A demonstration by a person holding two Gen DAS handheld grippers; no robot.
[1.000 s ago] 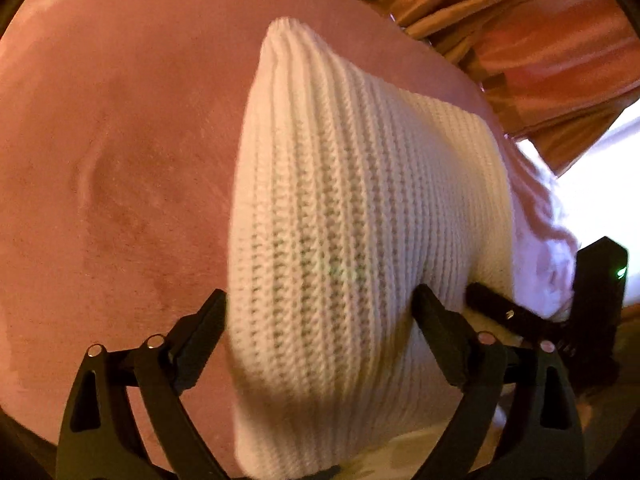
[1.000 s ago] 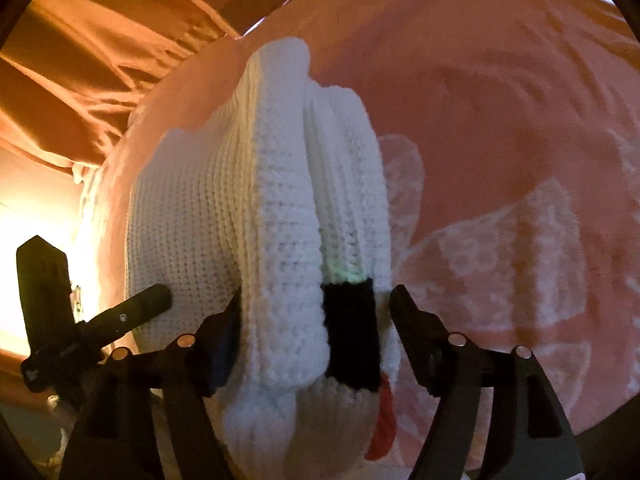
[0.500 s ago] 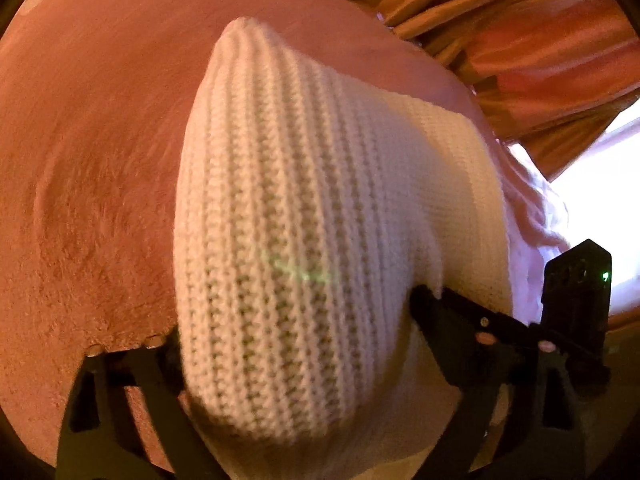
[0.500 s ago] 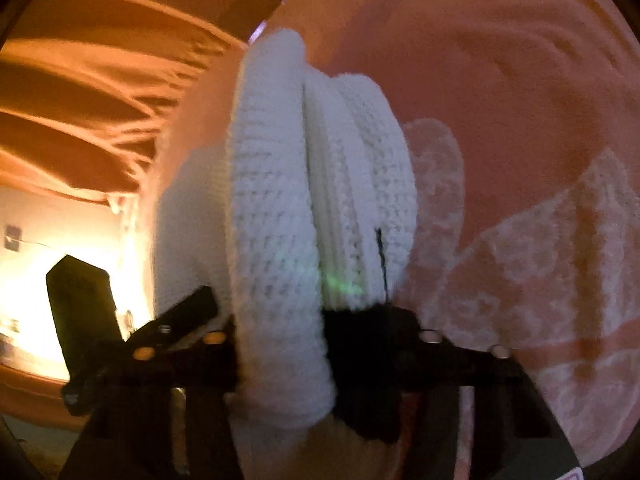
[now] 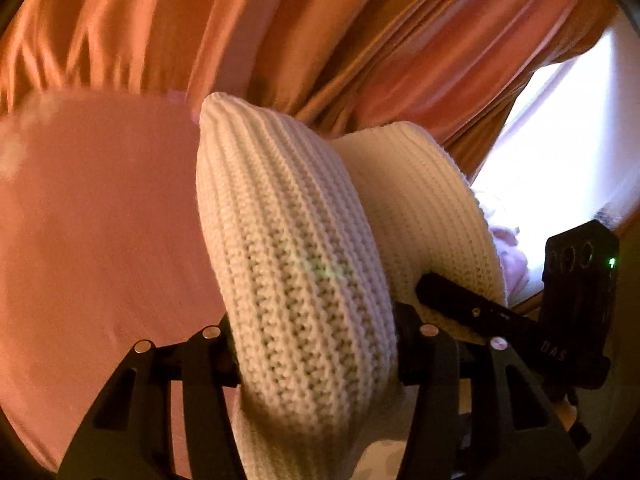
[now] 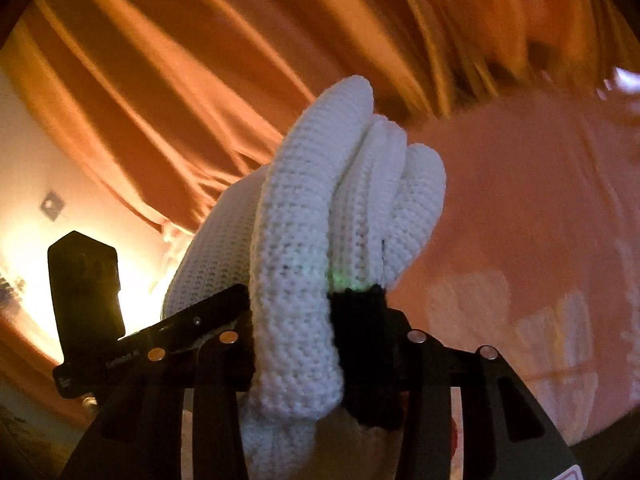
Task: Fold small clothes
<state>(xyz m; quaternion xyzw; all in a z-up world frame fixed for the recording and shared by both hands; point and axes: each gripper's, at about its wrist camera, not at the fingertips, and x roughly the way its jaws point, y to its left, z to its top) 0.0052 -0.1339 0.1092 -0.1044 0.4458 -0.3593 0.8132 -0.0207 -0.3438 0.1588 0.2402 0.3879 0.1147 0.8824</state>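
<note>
A small white knitted garment [image 5: 292,248] is gripped at both ends and lifted off the pink surface [image 5: 92,220]. My left gripper [image 5: 316,344] is shut on a thick fold of it. My right gripper [image 6: 324,344] is shut on bunched white folds [image 6: 308,240] with a black knitted band [image 6: 360,320] at the jaws. The right gripper also shows in the left wrist view [image 5: 576,292], close on the right, and the left gripper shows in the right wrist view [image 6: 84,292], close on the left. The garment's lower part is hidden behind the fingers.
Orange curtains [image 5: 320,32] hang behind the pink surface and also fill the right wrist view [image 6: 200,60]. A bright window [image 5: 568,132] is at the right. The pink cover carries pale printed patches [image 6: 540,320].
Both grippers closed on the garment and lifted it off the pink surface. Both views tilted upward, so the curtains now fill the background.
</note>
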